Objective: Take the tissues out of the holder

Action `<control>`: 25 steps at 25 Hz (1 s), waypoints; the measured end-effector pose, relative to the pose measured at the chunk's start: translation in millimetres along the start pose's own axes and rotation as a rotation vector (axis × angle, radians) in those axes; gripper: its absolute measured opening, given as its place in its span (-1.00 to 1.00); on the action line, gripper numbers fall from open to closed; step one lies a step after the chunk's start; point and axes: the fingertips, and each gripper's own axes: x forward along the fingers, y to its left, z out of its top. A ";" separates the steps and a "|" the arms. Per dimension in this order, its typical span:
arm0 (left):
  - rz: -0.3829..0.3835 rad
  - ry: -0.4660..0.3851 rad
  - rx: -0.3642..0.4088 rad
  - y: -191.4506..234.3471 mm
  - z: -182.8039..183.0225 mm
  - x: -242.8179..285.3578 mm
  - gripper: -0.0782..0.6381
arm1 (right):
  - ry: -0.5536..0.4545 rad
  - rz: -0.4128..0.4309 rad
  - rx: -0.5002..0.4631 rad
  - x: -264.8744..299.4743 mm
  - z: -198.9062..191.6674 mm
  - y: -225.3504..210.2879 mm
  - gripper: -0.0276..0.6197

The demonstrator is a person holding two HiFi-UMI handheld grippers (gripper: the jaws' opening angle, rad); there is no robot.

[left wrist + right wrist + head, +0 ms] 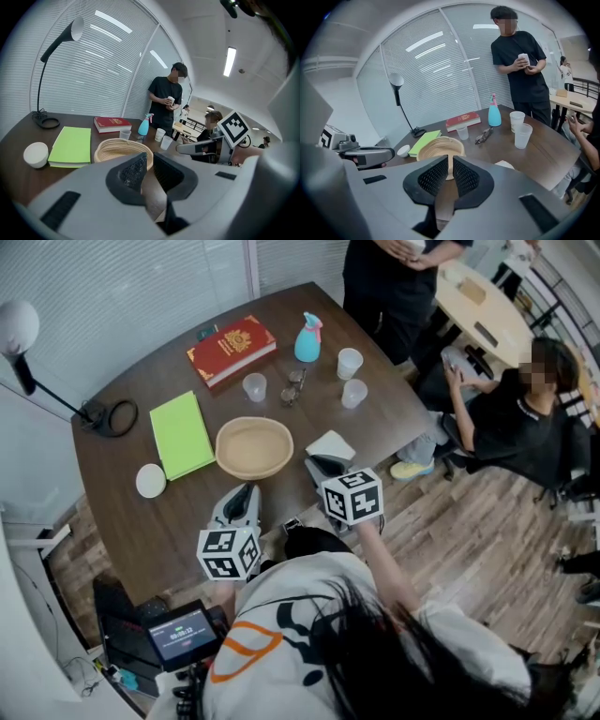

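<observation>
Tissue on table, beside right tool.
Left tool jaws parted, empty; right tool jaws narrowly parted, gripping nothing.

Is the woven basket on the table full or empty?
Empty: the head view looks down into the basket and shows only its bare woven bottom.
</observation>
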 end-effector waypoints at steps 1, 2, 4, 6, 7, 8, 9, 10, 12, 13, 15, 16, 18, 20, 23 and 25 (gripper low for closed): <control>-0.001 -0.001 0.001 -1.7 -2.0 -3.4 -0.66 | -0.002 0.007 -0.002 -2.0 -1.3 4.9 -0.79; -0.002 -0.002 0.003 -3.2 -4.0 -7.4 -0.66 | -0.003 0.011 -0.004 -4.2 -2.8 9.8 -0.81; -0.002 -0.008 0.005 -5.1 -7.6 -17.1 -0.66 | -0.007 0.009 -0.004 -8.8 -5.9 18.7 -0.82; 0.005 -0.016 0.005 -4.3 -10.6 -28.2 -0.66 | -0.014 0.001 0.006 -13.3 -9.1 26.8 -0.83; 0.010 -0.020 0.004 -3.4 -12.0 -34.2 -0.66 | -0.018 0.001 0.011 -15.7 -10.8 31.3 -0.84; 0.014 -0.024 0.003 -2.5 -13.3 -40.3 -0.66 | -0.020 0.004 0.017 -18.5 -12.7 36.3 -0.84; 0.018 -0.028 0.003 -2.0 -14.5 -46.6 -0.66 | -0.023 0.010 0.021 -21.6 -14.7 41.5 -0.84; 0.019 -0.032 0.005 -1.8 -15.9 -52.7 -0.66 | -0.027 0.016 0.025 -24.9 -16.7 46.9 -0.84; 0.019 -0.039 0.009 -2.0 -19.4 -64.3 -0.66 | -0.035 0.025 0.031 -30.9 -21.3 57.1 -0.84; 0.018 -0.042 0.011 -2.3 -21.7 -70.3 -0.66 | -0.040 0.027 0.031 -33.7 -24.1 62.6 -0.84; 0.016 -0.050 0.014 -3.5 -26.9 -83.6 -0.66 | -0.053 0.030 0.032 -40.0 -30.1 74.9 -0.84; 0.014 -0.052 0.016 -4.6 -29.4 -90.5 -0.66 | -0.060 0.031 0.033 -43.5 -33.2 81.5 -0.84; 0.008 -0.054 0.022 -8.4 -34.9 -103.4 -0.66 | -0.069 0.036 0.039 -51.5 -40.3 93.8 -0.84; -0.002 -0.053 0.021 -12.9 -41.6 -115.2 -0.66 | -0.074 0.040 0.046 -59.7 -48.5 104.6 -0.84; -0.014 -0.051 0.019 -17.0 -52.2 -130.6 -0.66 | -0.078 0.039 0.052 -70.3 -59.8 117.5 -0.84; -0.016 -0.047 0.015 -18.5 -61.9 -141.1 -0.66 | -0.073 0.034 0.053 -78.4 -70.8 124.6 -0.84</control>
